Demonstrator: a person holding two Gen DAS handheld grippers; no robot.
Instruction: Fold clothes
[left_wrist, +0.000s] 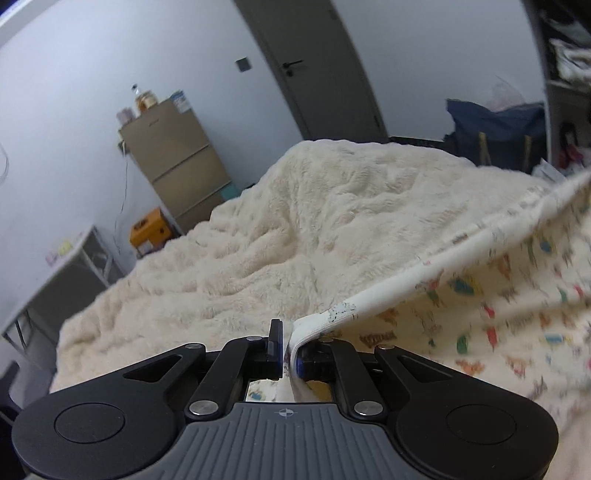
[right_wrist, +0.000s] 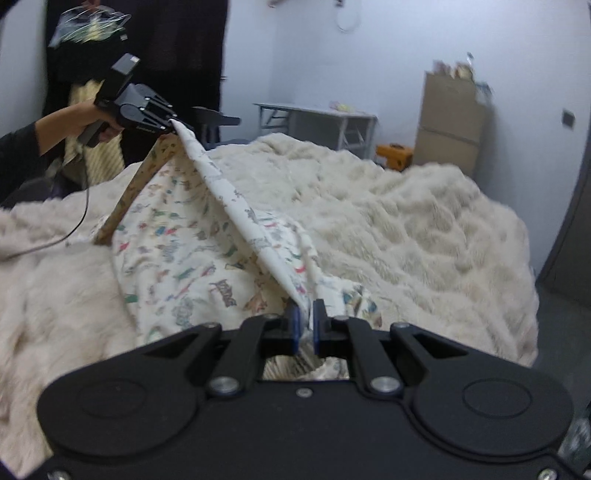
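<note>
On the far left of the right wrist view, a hand (right_wrist: 86, 118) in a dark sleeve grips the left gripper (right_wrist: 173, 124), raised above the fluffy blanket (right_wrist: 406, 221) that covers the bed. Its jaws are pinched on one end of the printed garment (right_wrist: 177, 258), a cream cloth with small coloured figures. A tan trimmed edge (right_wrist: 133, 195) drops from that pinch down to the blanket, so that corner is lifted clear while the rest of the cloth still trails on the bed.

From there a white hem (right_wrist: 236, 206) runs taut, down and to the right, to the right gripper (right_wrist: 306, 325). Its blue-padded jaws stand narrow, clamped on the other end of the hem with cloth bunched between them. Holding both ends stretches the edge straight, which looks meant to square the garment before it is laid over for a fold.

In the left wrist view the same hold shows close up: the left gripper (left_wrist: 290, 350) has folded white hem (left_wrist: 424, 269) squeezed between nearly closed jaws, and the printed garment (left_wrist: 517, 314) hangs to the right, blurred. The fold itself seems not yet made; the cloth is only lifted and tensioned. A tall cabinet (left_wrist: 177, 162) and a door (left_wrist: 314, 66) stand behind the bed.
</note>
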